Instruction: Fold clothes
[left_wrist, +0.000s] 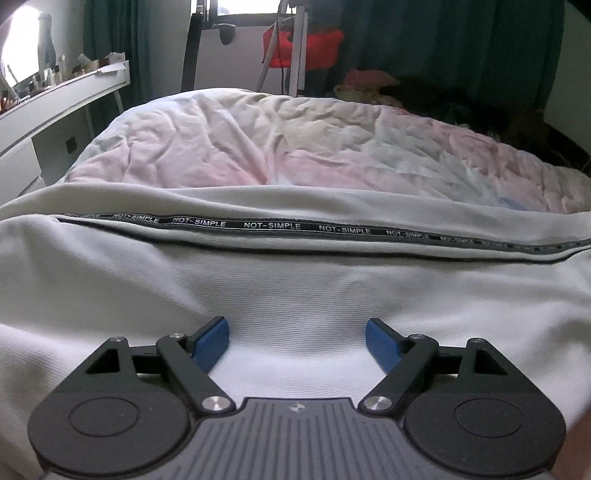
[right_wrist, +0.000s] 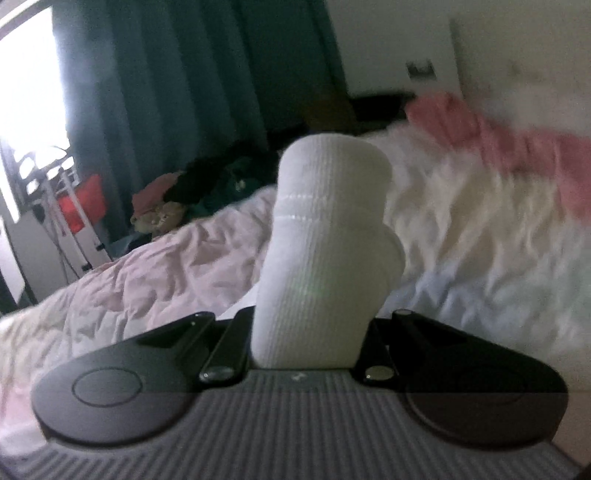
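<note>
Left wrist view: left tongs (left_wrist: 297, 345) spread wide, nothing between the blue pads (left_wrist: 211, 345), hovering low over white ribbed garment (left_wrist: 295, 288) laid across the bed (left_wrist: 258, 147). Black woven tape (left_wrist: 273, 226) printed NOT-SIMPLE running along a seam, edge to edge across frame. Fabric fine-ribbed knit, soft, shallow wrinkles only, mostly flat.

Right wrist view: right tongs (right_wrist: 308, 332) clamped on a thick bunch of the same white ribbed cloth (right_wrist: 325, 240), lifted clear of the bed, standing up as a rounded column. Frame motion-blurred. Pink-and-cream quilt beneath, puffy, heavily creased.

Step, as judged: mid-fold, right side carrying an edge or sleeve over; which part of the garment, cannot tell. Left side free, likely placed to pin or take a second corner.

Next move probably needs: left closing on a flat edge without gathering extra layers; right laying its bunch down aligned with the taped seam. Knit looks stretchy, likely to sag and drag on the quilt.
</note>
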